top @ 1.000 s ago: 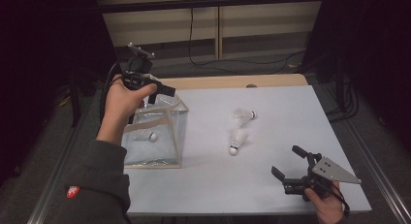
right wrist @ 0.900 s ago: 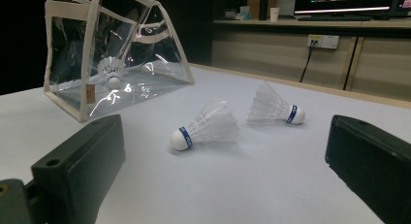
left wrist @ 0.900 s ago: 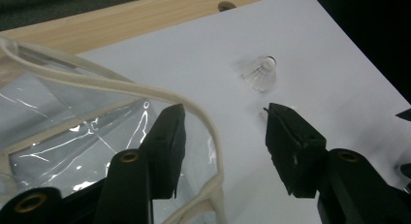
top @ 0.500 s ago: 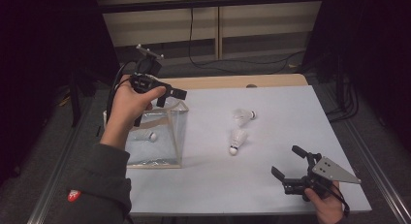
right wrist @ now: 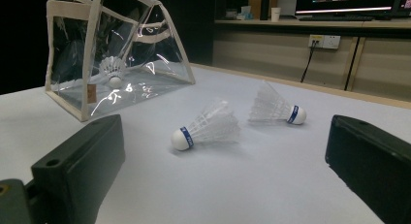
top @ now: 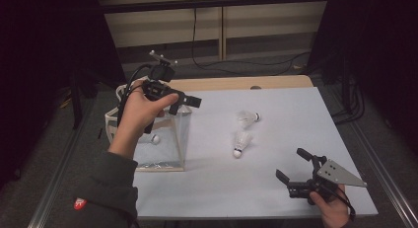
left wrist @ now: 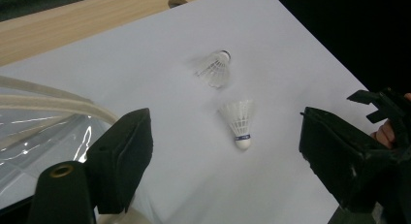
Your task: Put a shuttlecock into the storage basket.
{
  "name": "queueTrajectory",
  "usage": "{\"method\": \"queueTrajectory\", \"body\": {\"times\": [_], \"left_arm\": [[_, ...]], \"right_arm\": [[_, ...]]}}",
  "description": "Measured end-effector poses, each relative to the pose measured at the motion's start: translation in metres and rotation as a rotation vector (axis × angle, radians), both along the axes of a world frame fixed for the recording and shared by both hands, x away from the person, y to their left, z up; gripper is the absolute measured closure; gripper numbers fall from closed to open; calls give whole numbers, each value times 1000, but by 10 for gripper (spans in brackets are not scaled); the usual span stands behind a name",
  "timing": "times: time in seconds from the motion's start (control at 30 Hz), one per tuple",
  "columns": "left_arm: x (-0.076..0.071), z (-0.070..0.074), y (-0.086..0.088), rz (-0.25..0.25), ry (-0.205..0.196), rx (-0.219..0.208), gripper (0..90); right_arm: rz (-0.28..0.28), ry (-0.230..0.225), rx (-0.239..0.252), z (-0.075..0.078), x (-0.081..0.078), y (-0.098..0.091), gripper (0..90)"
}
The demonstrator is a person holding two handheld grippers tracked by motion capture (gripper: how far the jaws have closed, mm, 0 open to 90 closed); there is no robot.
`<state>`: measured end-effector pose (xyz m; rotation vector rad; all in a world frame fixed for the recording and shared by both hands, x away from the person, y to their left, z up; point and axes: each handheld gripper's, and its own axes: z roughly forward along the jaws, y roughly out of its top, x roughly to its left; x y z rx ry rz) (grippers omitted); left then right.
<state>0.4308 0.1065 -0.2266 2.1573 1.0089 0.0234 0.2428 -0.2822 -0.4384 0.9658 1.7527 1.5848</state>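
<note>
jaws on the left gripper (top: 190, 101) have just been spreading apart, nothing between them, up above the clear bag (top: 165, 151).

right gripper (top: 293, 170) sits spread wide too, low at the table's (top: 296, 114) near edge. one shuttlecock (right wrist: 112, 70) lies inside the bag. two more lie on the table between bag and right gripper: the near shuttlecock (top: 240, 143) has its cork toward the person, skirt away; the far shuttlecock (top: 247, 118) lies crosswise, cork to the right.
</note>
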Motion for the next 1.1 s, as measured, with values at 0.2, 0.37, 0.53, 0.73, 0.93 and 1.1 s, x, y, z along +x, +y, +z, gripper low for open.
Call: {"method": "queueTrajectory", "body": {"times": [0.2,0.37,0.53,0.73,0.93,1.1], "left_arm": [[-3,-2,-6,-18,-4,-2,195],[-7,-3,-9,-31,-5,-10,194],[-12,-4,-14,-48,-9,-19,192],[-16,-7,-19,-70,-11,-26,188],[-17,-12,-23,-79,-10,-20,182],[-20,-16,-26,-87,-12,-28,179]], "right_arm": [[0,-1,0,0,0,0,3],[1,-1,-2,0,0,0,3],[2,1,-1,0,0,0,3],[4,0,-1,0,0,1,3],[3,-2,-2,0,0,1,3],[2,-1,1,0,0,0,3]]}}
